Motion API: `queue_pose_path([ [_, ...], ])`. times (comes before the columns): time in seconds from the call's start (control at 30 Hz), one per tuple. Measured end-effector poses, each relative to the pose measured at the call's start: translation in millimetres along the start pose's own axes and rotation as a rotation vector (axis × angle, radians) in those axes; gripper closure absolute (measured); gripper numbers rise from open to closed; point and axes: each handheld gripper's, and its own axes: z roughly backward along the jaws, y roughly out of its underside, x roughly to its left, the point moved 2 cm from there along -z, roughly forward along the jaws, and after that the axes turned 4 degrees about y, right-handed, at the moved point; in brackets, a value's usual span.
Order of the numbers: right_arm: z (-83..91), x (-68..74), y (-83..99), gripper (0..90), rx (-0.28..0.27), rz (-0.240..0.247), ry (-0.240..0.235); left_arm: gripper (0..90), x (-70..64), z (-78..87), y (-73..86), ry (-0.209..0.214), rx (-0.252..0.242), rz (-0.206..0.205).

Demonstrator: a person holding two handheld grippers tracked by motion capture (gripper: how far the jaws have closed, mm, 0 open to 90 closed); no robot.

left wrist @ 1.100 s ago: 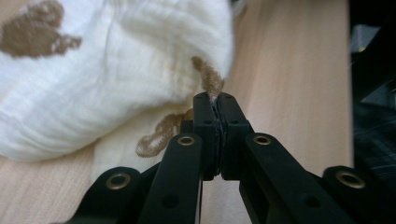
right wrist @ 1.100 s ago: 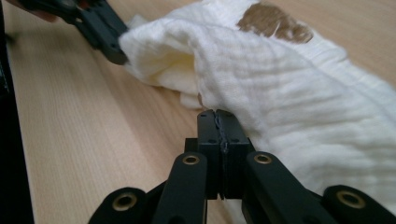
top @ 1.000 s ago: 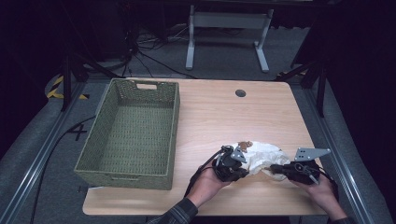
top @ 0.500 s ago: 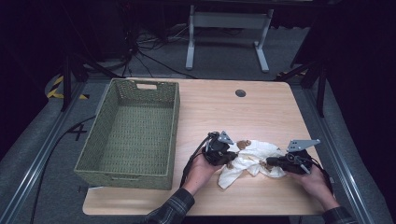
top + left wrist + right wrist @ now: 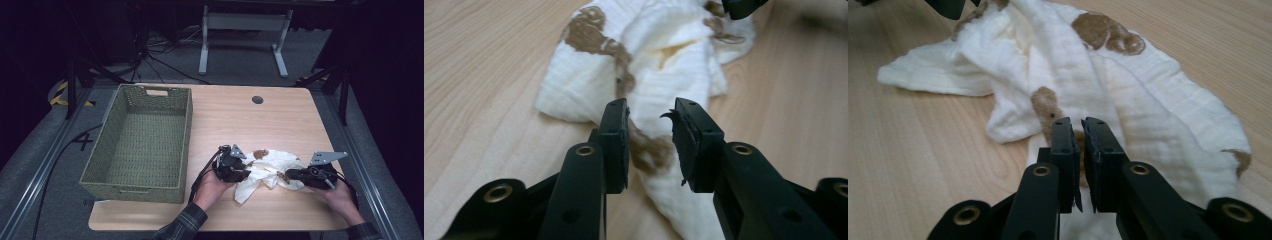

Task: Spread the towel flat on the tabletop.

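Note:
A white cloth (image 5: 272,161) with brown patches lies crumpled on the wooden table (image 5: 235,120) near the front right. In the left gripper view my left gripper (image 5: 650,125) is open, its jaws straddling a brown-stained fold of the cloth (image 5: 664,65). From above, the left gripper (image 5: 245,173) sits at the cloth's left end. My right gripper (image 5: 1079,132) is shut on a fold of the cloth (image 5: 1073,65) beside a brown spot. In the high view the right gripper (image 5: 288,175) holds the cloth's right side.
A green woven basket (image 5: 189,125) stands on the left half of the table. A dark cable grommet (image 5: 257,100) sits near the far edge. Beyond the table stands a grey metal frame (image 5: 240,21) on the floor.
Both grippers have moved away from the front edge, the left one also leftward. The cloth is stretched between them, and a flap now trails toward the near edge.

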Motion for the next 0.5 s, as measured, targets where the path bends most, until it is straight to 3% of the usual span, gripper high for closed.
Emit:
queue_pose_path([
  [0.13, -0.1, 11.3, 2.2, 81.3, 0.008, 0.014, -0.024, 67.2, -13.8, 6.5, 6.5, 0.026, -0.013, -0.01],
  [0.23, -7.4, 19.8, 3.8, 77.6, 0.034, 0.038, -0.039, 65.9, -21.6, 4.2, 13.4, 0.043, 0.007, -0.021],
  [0.37, -16.4, 20.8, 5.4, 74.0, 0.07, 0.057, -0.017, 63.3, -28.6, -8.1, 23.7, 0.049, 0.07, -0.042],
  [0.5, -22.6, 18.4, 7.0, 76.5, 0.089, 0.064, 0.0, 61.5, -30.7, -19.0, 27.5, 0.017, 0.145, -0.07],
])
